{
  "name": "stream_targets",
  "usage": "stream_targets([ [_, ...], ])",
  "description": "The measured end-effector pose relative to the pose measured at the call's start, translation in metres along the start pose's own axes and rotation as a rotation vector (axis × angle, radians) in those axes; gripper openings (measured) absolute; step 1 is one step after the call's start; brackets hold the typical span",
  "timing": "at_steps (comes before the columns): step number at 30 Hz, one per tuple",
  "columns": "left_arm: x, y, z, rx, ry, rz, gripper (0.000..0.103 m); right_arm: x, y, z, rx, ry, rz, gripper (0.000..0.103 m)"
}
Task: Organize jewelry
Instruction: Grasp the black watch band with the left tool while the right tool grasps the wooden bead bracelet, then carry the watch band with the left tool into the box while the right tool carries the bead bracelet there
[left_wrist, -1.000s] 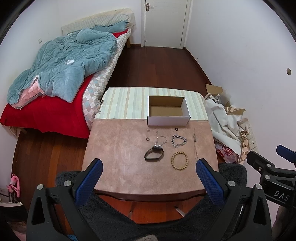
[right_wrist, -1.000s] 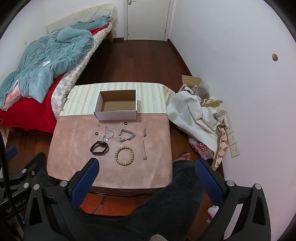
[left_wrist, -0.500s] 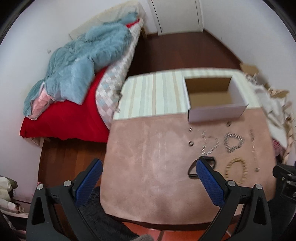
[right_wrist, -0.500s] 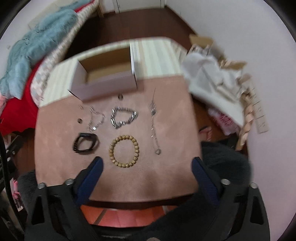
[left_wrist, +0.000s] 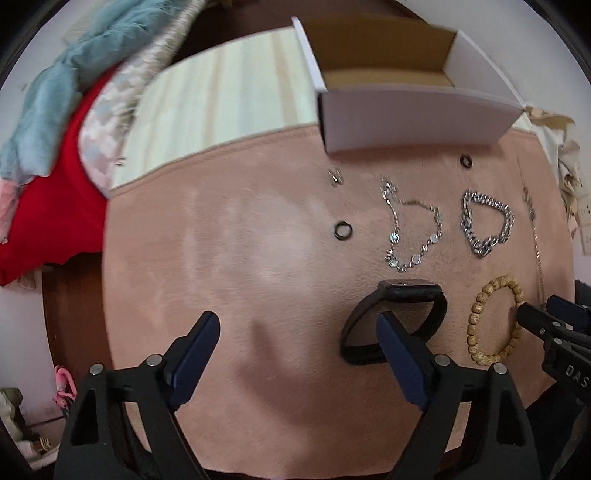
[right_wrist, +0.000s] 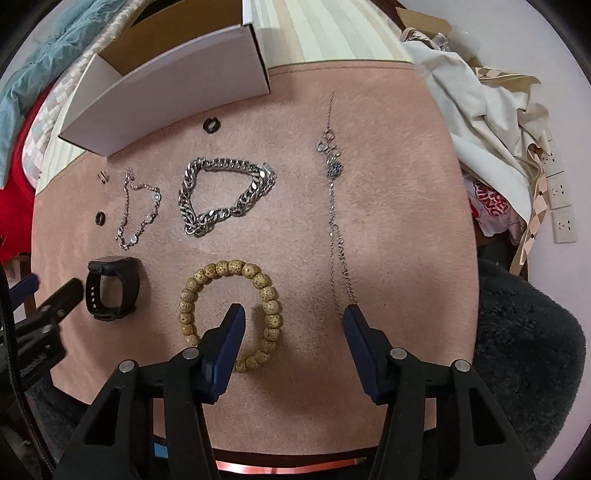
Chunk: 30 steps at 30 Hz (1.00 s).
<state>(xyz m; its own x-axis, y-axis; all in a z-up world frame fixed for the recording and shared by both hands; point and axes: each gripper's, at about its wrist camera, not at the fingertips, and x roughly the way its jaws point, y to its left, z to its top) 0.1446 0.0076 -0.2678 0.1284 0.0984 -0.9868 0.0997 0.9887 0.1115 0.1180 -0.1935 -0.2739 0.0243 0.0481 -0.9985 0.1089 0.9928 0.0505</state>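
Jewelry lies on a pink mat (left_wrist: 240, 266) in front of a white cardboard box (left_wrist: 406, 122). My left gripper (left_wrist: 297, 321) hangs low over the mat, jaws closing, its right finger over the loop of a black watch band (left_wrist: 410, 291); only mat shows between the pads. My right gripper (right_wrist: 293, 314) is closing too. Its left finger stands inside a wooden bead bracelet (right_wrist: 258, 275), whose right side lies between the pads, untouched. A long thin chain (right_wrist: 334, 206) ends by its right finger. A thick silver chain bracelet (right_wrist: 225, 195) and a fine stone bracelet (left_wrist: 410, 229) lie further back.
Two black rings (left_wrist: 342, 229) (left_wrist: 466, 161) and a small earring (left_wrist: 336, 177) lie near the box. A bed with a red sheet (left_wrist: 55, 192) is on the left. A heap of cloth bags (right_wrist: 491, 110) and wall sockets (right_wrist: 563, 225) are on the right.
Both grippers have dropped from high above to just over the mat and now point straight down. Both pairs of jaws have narrowed, the right more. The jewelry has not moved.
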Motion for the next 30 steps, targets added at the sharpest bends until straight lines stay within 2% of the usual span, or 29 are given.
stream_targets([
  [2,0.013,-0.004,0.004,0.011,0.028,-0.021,0.056,0.004,0.001,0.002,-0.003,0.013,-0.001,0.055],
  [3,0.017,-0.005,0.004,0.015,0.040,-0.030,0.049,0.006,0.001,0.001,-0.005,0.020,0.002,0.053],
  [4,0.020,-0.005,0.005,0.020,0.050,-0.047,0.034,0.007,0.001,0.001,-0.007,0.026,0.002,0.052],
  [6,0.022,-0.006,0.005,0.026,0.035,-0.078,0.020,0.007,0.004,0.000,-0.020,0.014,-0.013,0.049],
  [7,0.022,-0.007,0.005,0.038,0.037,-0.085,0.009,0.007,0.007,-0.002,-0.027,0.011,-0.023,0.049],
  [8,0.022,-0.008,0.004,0.040,0.038,-0.087,0.005,0.006,0.013,-0.005,-0.033,0.007,-0.036,0.045],
  [9,0.022,-0.008,0.003,0.043,0.036,-0.081,0.005,0.005,0.016,-0.006,-0.046,-0.008,-0.052,0.033],
  [10,0.022,-0.008,0.002,0.044,0.030,-0.073,0.003,0.004,0.019,-0.008,-0.062,-0.022,-0.060,0.024],
  [11,0.021,-0.008,0.000,0.036,0.027,-0.071,0.002,0.004,0.021,-0.008,-0.064,-0.027,-0.053,0.010],
  [13,0.019,-0.007,-0.003,0.018,0.019,-0.069,0.001,0.001,0.024,-0.009,-0.052,-0.020,-0.021,0.010],
  [17,-0.002,0.000,-0.015,-0.010,-0.015,-0.072,0.001,-0.019,0.024,-0.010,-0.045,-0.059,0.038,0.009],
  [23,-0.045,0.014,-0.020,-0.034,-0.094,-0.103,0.001,-0.068,0.036,-0.013,-0.068,-0.159,0.095,0.009],
  [30,-0.093,0.013,0.014,-0.089,-0.192,-0.139,0.001,-0.120,0.033,0.010,-0.073,-0.266,0.147,0.009],
])
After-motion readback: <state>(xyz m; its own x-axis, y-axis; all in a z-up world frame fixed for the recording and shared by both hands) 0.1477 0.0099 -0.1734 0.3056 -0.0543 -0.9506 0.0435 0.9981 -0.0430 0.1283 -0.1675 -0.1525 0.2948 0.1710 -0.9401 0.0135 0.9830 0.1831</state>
